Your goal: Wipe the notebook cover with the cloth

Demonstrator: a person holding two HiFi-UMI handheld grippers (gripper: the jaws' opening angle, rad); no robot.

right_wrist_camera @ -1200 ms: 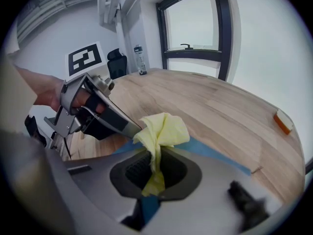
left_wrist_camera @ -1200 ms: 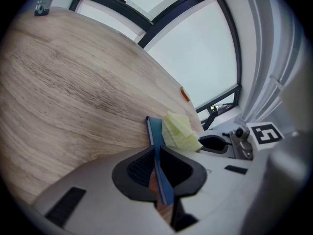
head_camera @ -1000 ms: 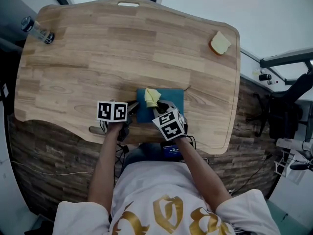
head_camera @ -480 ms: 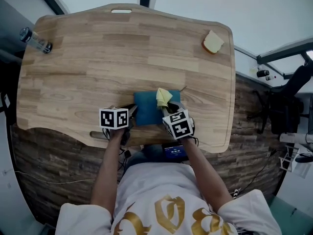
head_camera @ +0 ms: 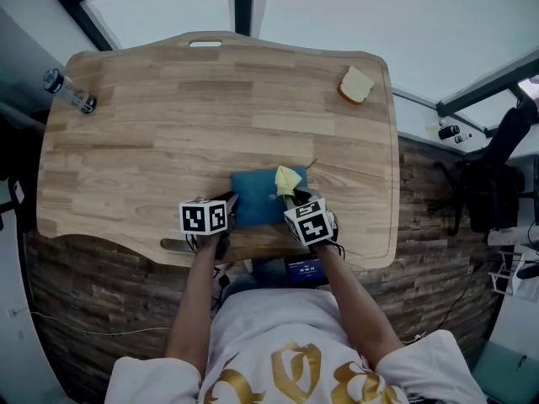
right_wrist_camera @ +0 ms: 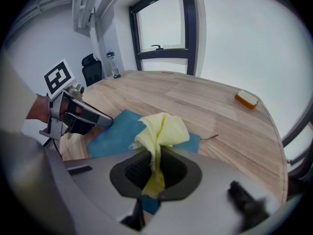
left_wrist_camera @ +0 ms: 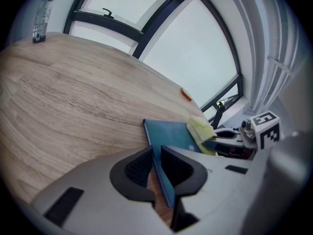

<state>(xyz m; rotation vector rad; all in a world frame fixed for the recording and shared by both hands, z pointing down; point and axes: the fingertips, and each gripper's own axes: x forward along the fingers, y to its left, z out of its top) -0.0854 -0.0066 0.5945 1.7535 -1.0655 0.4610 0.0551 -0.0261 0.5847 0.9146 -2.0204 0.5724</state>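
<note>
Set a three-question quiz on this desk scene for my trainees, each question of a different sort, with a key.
1. True or false: the left gripper is shut on the notebook edge.
2. What does the right gripper hold? A nothing; B the cloth; C the notebook.
3. Fill in: the cloth rests on the notebook's ____ half (person's left or right).

Key: 1 true; 2 B; 3 right.

The bench (head_camera: pixel 168 116) is of pale wood with clear grain and a matt finish, the notebook (head_camera: pixel 257 209) at its front edge has a smooth matt blue cover, the cloth (head_camera: pixel 288 179) is soft creased yellow fabric, and the left tongs (left_wrist_camera: pixel 156 156) and right tongs (right_wrist_camera: pixel 155 168) are matt grey plastic with black ribbed pads (left_wrist_camera: pixel 138 168).
</note>
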